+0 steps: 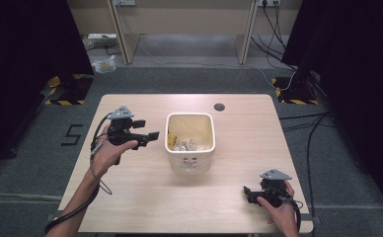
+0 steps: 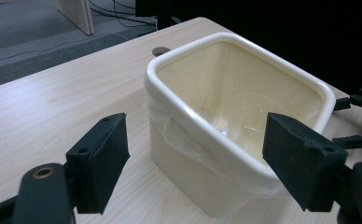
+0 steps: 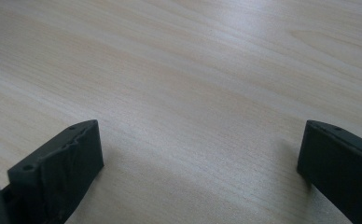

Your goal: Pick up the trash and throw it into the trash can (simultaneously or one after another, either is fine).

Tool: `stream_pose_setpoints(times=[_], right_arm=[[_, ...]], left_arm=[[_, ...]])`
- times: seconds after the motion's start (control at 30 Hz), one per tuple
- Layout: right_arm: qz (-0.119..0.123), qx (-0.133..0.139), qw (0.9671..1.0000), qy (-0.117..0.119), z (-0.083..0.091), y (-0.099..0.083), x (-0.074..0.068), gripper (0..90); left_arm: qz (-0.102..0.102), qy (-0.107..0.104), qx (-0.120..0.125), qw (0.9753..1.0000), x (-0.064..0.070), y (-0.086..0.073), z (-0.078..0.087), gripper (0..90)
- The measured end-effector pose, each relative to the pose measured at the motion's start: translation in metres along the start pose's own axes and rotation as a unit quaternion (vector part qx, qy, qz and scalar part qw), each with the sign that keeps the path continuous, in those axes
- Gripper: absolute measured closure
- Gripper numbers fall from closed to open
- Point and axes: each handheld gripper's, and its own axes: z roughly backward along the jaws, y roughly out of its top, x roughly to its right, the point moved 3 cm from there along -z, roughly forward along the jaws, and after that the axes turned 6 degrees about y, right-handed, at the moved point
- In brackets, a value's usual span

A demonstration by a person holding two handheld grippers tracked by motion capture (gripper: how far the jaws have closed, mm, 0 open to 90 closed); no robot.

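**Cream bin at mid-bench, both hand-held grippers spread and empty**

A cream bin (image 1: 190,142) with rounded corners stands upright near the middle of the pale wooden bench (image 1: 145,202). A thin clear liner (image 2: 179,140) is folded over its rim and hangs down the outer wall. In the high view some crumpled clear wrapping and a yellow scrap (image 1: 183,143) lie at the bottom of the bin.

The left hand-held gripper (image 1: 147,137) is held above the bench just to the left of the bin, pointing toward it. Its jaws are spread wide and hold nothing. In the left gripper view, one jaw sits out over the bench beside the bin and the other lines up with the bin's near rim; whether either touches the bin cannot be told.

The right hand-held gripper (image 1: 249,193) is low over the front right part of the bench, well apart from the bin, pointing left. Its jaws are also spread wide with bare wood between them, and the jaw tips appear to sit on or just above the surface.

A small dark round hole (image 1: 219,106) lies in the bench top behind the bin. On the grey floor (image 1: 26,148) left of the bench there is a black mark shaped like a 5 (image 1: 72,134).
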Motion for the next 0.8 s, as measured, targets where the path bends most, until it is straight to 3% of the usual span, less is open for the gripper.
stream_pose_setpoints(times=[0.4,0.8], right_arm=[[-0.001,0.0,1.0,0.0,0.0,0.0,0.0,0.3],[-0.001,0.0,1.0,0.0,0.0,0.0,0.0,0.3]], left_arm=[[0.013,0.008,0.004,0.9999,-0.01,-0.019,0.016,18.6],[0.016,0.005,-0.008,0.9998,-0.012,-0.047,0.018,16.0]])
